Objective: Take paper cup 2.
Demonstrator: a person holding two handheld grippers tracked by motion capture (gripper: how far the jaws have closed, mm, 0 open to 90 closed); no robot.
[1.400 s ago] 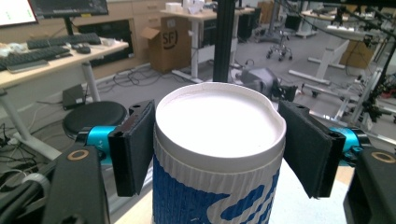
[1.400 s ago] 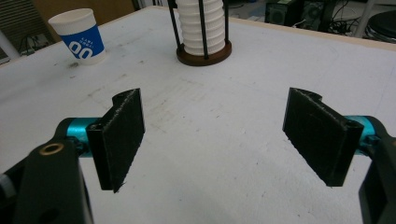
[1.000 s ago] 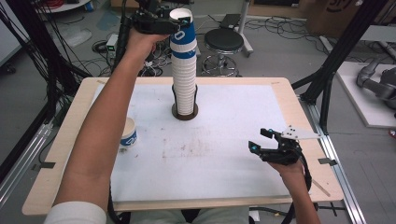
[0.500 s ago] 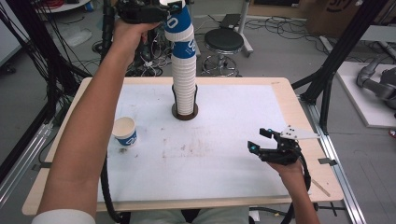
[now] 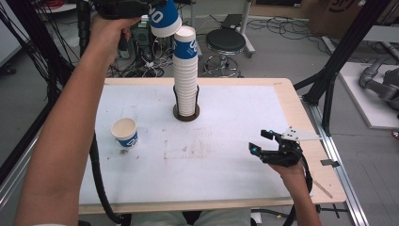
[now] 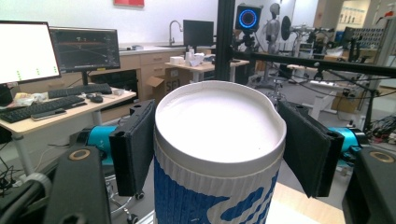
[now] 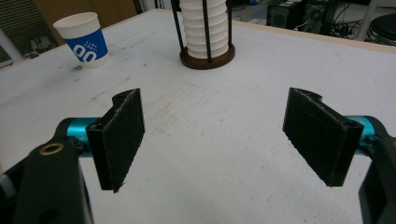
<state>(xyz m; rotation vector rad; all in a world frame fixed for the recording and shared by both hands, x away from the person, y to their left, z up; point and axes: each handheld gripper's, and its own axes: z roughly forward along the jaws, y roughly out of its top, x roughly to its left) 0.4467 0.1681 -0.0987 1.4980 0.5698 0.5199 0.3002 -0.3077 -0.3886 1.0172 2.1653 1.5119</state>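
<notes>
My left gripper [image 5: 156,10] is held high at the back of the table, shut on a blue-and-white paper cup [image 5: 165,19]. That cup hangs just up and left of the tall cup stack [image 5: 185,70], apart from it. In the left gripper view the cup [image 6: 219,186] sits between both black pads [image 6: 134,145], its white end toward the camera. The stack stands in a dark round holder [image 5: 186,114]. A single cup [image 5: 125,133] stands upright at the left of the white mat. My right gripper [image 5: 260,141] rests open and empty at the right; its view shows the lone cup [image 7: 84,39] and the stack [image 7: 207,28].
The white mat [image 5: 226,179] lies on a wooden table [image 5: 301,108]. A black cable [image 5: 99,179] trails down the left side by the forearm. A black frame post [image 5: 329,89] stands at the right rear, and a stool [image 5: 226,42] stands behind the table.
The left gripper has lifted the top cup off the stack, up and to the left. The right gripper has not moved.
</notes>
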